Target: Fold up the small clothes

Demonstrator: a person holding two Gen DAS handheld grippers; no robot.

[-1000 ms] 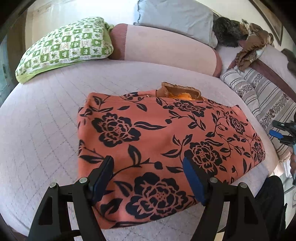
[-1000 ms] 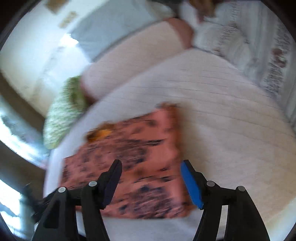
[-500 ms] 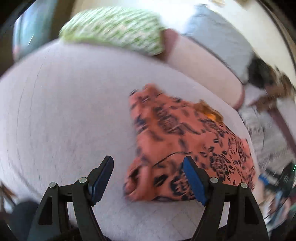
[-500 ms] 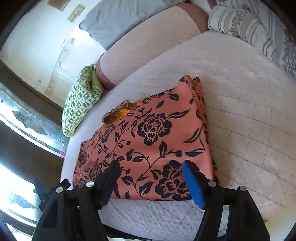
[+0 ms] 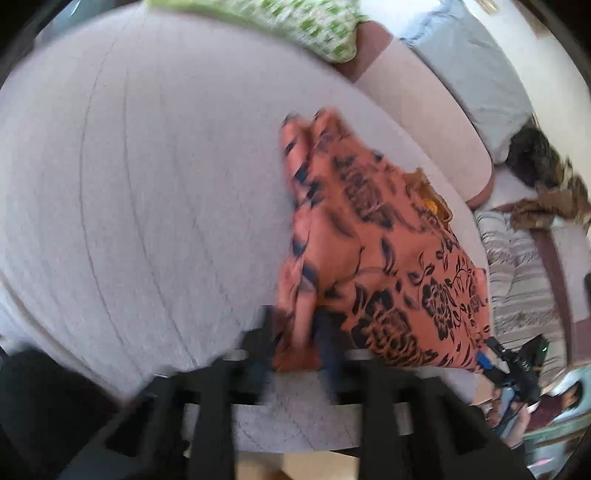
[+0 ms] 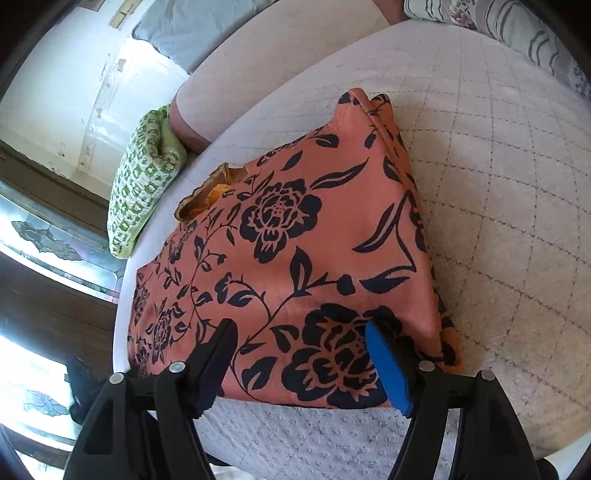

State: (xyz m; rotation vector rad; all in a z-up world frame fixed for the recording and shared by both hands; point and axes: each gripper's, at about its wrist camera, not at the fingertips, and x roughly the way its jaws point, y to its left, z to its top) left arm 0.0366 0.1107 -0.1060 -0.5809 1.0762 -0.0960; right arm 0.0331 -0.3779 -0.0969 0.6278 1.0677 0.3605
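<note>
An orange garment with black flowers (image 6: 295, 251) lies folded flat on a pale quilted bed (image 6: 498, 221). In the blurred left wrist view my left gripper (image 5: 297, 339) is closed on the near left corner of the garment (image 5: 369, 236), which bunches up between the fingers. In the right wrist view my right gripper (image 6: 303, 354) is open, its fingers hovering over the garment's near right corner, with the blue pad (image 6: 388, 365) above the big flower. The right gripper also shows small at the garment's far corner in the left wrist view (image 5: 491, 358).
A green patterned pillow (image 6: 144, 181), a long pink bolster (image 6: 277, 66) and a grey pillow (image 6: 192, 26) lie along the head of the bed. Striped bedding (image 5: 517, 280) and a dark heap of clothes (image 5: 543, 166) lie to the right.
My left gripper swung to the garment's left corner and shut on it. My right gripper moved down closer over the right corner and stays open.
</note>
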